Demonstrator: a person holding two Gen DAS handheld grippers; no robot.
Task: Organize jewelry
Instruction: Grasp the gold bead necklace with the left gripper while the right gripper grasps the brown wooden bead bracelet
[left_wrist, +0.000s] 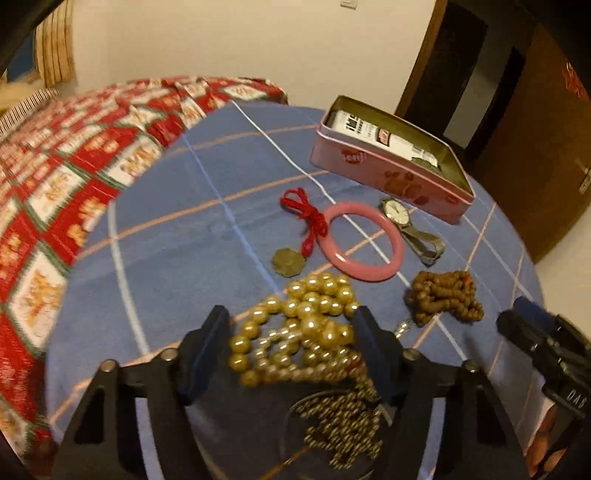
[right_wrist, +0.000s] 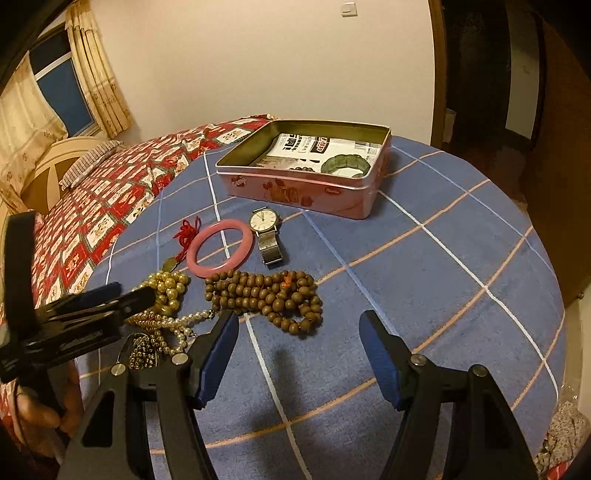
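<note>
Two wrist views look across a bed spread with a blue plaid sheet (right_wrist: 424, 295).

In the left view, the left gripper (left_wrist: 291, 325) fills the bottom centre, its fingers spread wide on either side of a heap of gold pearls (left_wrist: 306, 328). It is not pinching them yet. Below the pearls lies a darker fine chain (left_wrist: 343, 428). Above them, mid-frame, sit a bronze medal (left_wrist: 288, 261) on a red cord (left_wrist: 306, 218), a pink bangle (left_wrist: 364, 242) and a watch (left_wrist: 397, 214). Brown beads (left_wrist: 443, 297) lie at centre right. An open pink tin (left_wrist: 391, 177) stands at upper right.

In the right view, the right gripper (right_wrist: 299, 325) sits at bottom centre, spread and empty, over bare sheet just below the brown beads. The tin, at upper centre, already holds a paper leaflet (right_wrist: 321, 147) and a green bangle (right_wrist: 345, 164).

Likely risks: the pearl strands look tangled with the fine chain, so lifting could drag the chain along or let loops slip free and fall short of the tin. Round, glossy pearls may also squirt out from between the fingers. A trailing strand could snag the cord or bangle on the way.
</note>
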